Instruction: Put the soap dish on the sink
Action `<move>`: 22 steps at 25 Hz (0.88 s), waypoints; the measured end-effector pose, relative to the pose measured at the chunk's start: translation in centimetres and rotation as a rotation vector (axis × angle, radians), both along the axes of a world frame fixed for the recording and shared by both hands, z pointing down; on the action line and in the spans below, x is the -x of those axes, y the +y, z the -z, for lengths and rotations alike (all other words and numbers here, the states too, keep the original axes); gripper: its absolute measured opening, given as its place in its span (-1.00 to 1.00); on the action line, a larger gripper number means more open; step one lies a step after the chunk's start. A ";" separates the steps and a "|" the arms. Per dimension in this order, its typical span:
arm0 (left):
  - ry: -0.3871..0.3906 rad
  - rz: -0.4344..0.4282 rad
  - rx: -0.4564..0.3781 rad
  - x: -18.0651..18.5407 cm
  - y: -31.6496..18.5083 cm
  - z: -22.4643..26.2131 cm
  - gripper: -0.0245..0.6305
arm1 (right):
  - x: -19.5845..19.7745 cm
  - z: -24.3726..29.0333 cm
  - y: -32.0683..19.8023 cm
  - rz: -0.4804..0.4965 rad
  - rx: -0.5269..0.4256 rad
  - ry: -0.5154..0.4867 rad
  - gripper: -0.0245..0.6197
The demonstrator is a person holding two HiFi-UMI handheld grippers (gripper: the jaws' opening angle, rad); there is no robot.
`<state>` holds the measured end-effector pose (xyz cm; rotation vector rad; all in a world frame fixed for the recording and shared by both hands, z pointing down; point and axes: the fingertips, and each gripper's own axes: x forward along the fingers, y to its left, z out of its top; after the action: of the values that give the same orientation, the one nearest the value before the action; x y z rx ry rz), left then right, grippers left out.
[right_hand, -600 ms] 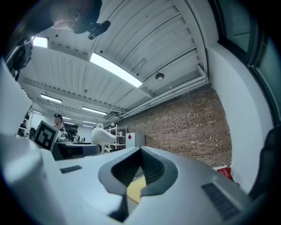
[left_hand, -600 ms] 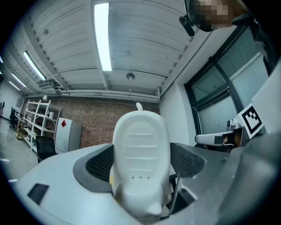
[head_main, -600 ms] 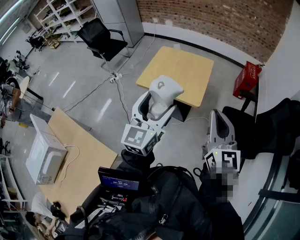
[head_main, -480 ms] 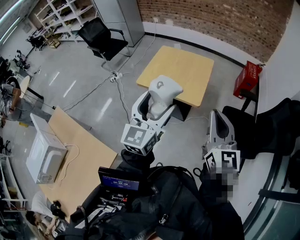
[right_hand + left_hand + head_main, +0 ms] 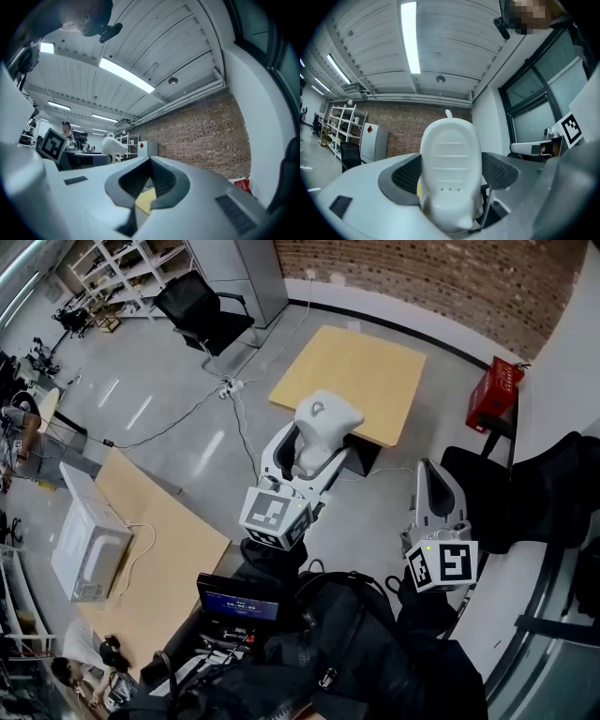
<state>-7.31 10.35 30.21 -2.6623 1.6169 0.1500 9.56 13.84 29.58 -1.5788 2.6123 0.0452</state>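
1 smooth white oval soap dish (image 5: pixel 451 168), ribbed.

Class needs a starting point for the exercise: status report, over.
Left claw shut on soap dish. Right claw shut, empty. No sink in view.

- I see the soap dish (image 5: pixel 319 432) as plain glossy white, with faint moulded ribs, between the left tongs (image 5: pixel 311 454).
- The left tongs are pale grey-white, and their pads (image 5: pixel 405 176) are black with a fine mesh.
- The right tongs (image 5: pixel 433 472) have the same grey-white shell.
- Each cube (image 5: pixel 275 516) carries black-and-white square markers.
- The table (image 5: pixel 361 371) beyond the left tongs is light yellowish wood.
- The crate (image 5: pixel 494 397) beyond the right tongs is red.
- The brick wall (image 5: pixel 422 277) past both tongs is red-brown.
- The floor (image 5: pixel 187 418) left of the left tongs is pale grey.
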 end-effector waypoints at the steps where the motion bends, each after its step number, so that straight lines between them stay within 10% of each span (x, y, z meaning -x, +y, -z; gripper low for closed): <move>1: 0.003 0.000 0.004 -0.2 0.1 -0.1 0.30 | -0.2 -0.1 0.2 0.006 0.000 0.000 -0.91; 22: 0.008 -0.007 0.045 -4.3 0.3 -2.0 0.30 | -4.0 -3.4 0.7 0.028 0.086 0.010 -0.91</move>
<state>-3.00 10.64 32.24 -2.7041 1.6321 0.1264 13.54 14.50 32.95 -1.5718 2.6772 -0.0616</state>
